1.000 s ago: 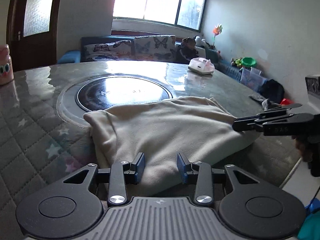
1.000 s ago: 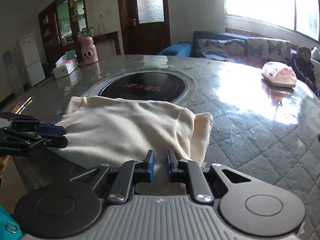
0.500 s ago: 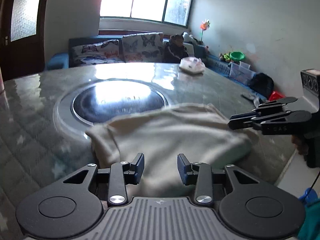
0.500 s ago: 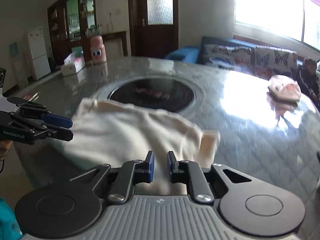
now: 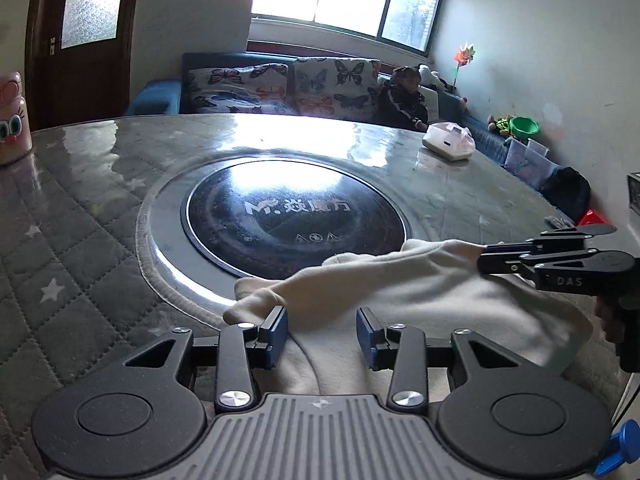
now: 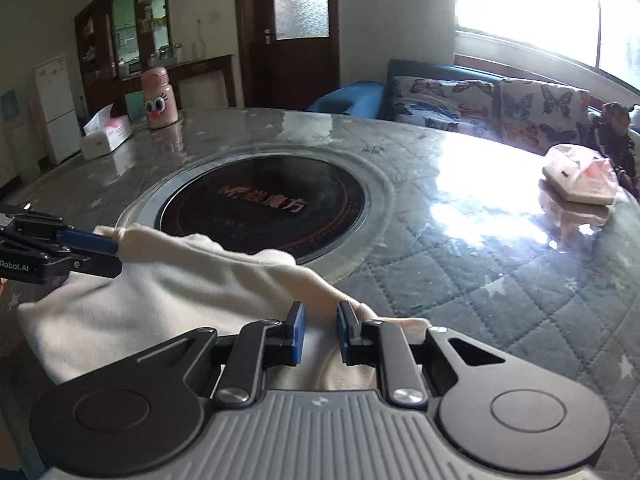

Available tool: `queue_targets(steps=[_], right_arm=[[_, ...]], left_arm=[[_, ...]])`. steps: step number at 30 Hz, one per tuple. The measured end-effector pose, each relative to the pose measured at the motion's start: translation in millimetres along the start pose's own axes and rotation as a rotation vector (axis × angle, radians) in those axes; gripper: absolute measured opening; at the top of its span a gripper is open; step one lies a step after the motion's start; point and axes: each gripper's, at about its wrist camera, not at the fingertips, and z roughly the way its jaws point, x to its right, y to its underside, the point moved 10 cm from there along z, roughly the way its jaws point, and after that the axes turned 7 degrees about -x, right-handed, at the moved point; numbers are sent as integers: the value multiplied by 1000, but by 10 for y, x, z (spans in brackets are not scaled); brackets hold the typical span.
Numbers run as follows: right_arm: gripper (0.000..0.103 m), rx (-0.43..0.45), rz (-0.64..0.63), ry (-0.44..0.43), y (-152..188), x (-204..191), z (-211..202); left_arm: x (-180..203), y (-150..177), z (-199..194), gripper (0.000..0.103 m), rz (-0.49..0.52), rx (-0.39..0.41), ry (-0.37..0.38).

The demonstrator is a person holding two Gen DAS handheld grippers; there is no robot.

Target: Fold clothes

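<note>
garment: a cream top (image 5: pixel 420 300) is laid, partly folded, on the near edge of the counter (image 5: pixel 100 216); its far edge overlaps the rim of the dark round plate (image 5: pixel 296 216) set into the middle of the counter.
left tongs (image 5: pixel 322 336): held low over the near left part of the garment. The blue pads (image 5: pixel 276 336) are apart, with cloth seen lying below the gap and nothing pressed between them. The jaws have just been opening. In the right wrist view the same tongs (image 6: pixel 114 256) are seen at the garment's left corner.
right tongs (image 6: pixel 320 334): held over the near right part of the garment. The pads are set close together with a narrow gap, and have just been opening a little. Cloth is seen under the gap; whether any is pinched cannot be told. In the left wrist view these tongs (image 5: pixel 486 262) sit at the garment's far right corner.
counter, other items: a pink bottle with cartoon eyes (image 6: pixel 158 100), a tissue box (image 6: pixel 106 136), a pink-and-white pack (image 6: pixel 580 180).
background: a sofa with butterfly cushions (image 5: pixel 280 88) is seen behind the counter.
</note>
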Motion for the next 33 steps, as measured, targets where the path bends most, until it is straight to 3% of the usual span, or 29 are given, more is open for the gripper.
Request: queue_targets(steps=[3, 6, 12, 15, 19, 24, 30, 33], right_arm=[[30, 9, -26, 4, -1, -69, -38], [31, -20, -55, 13, 52, -125, 22], [41, 14, -118, 20, 3, -281, -183], [56, 30, -159, 3, -4, -442, -301], [56, 41, -240, -37, 47, -748, -419], [56, 43, -322, -98, 132, -1129, -524], [56, 47, -468, -141, 253, -1628, -538], [51, 53, -547, -168, 298, -1880, -529]], left_arm=[[22, -4, 18, 47, 19, 0, -20], [34, -10, 53, 48, 28, -6, -42], [44, -67, -93, 70, 25, 14, -69], [35, -75, -171, 78, 21, 27, -88], [37, -40, -244, 91, 18, 26, -110], [-21, 11, -361, 97, 2, 28, -143], [-221, 79, -486, 98, -117, 9, -155], [-309, 123, -538, 98, -165, 0, -161]])
